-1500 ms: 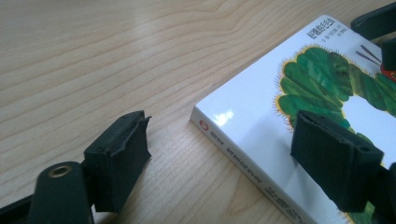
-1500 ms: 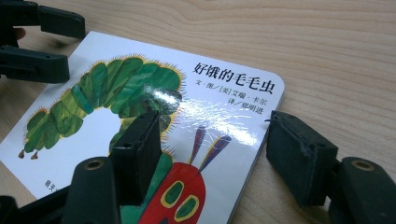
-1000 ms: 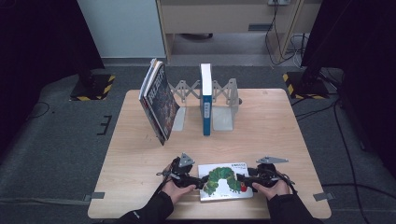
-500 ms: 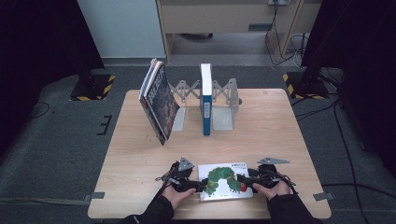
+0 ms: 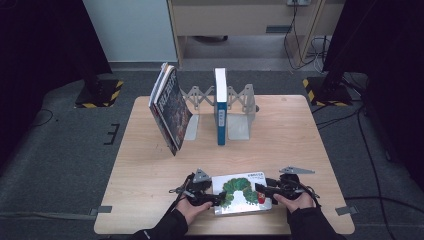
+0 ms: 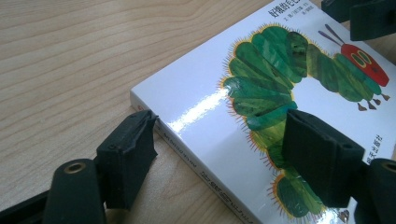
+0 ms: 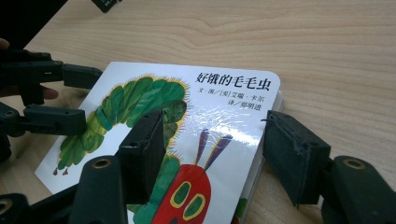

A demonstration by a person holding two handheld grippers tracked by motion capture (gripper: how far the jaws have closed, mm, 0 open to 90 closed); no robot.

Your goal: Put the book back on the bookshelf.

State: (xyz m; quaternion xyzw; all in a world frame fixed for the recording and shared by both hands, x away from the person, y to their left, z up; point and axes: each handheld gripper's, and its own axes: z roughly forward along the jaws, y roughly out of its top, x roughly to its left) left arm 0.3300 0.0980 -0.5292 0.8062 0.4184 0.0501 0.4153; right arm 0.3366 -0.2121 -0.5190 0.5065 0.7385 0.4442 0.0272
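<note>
Book: glossy white caterpillar board book (image 5: 242,194) lies flat at my bench's (image 5: 150,165) near edge.
Left gripper (image 5: 214,199): jaws straddling the spine edge, just been closing, not clamped.
Right gripper (image 5: 264,191): jaws apart around the opposite edge, ready to lift.

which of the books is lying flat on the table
The caterpillar book at the near edge, between the two grippers. The blue book stands upright in the rack, and the dark books lean at its left.
</note>
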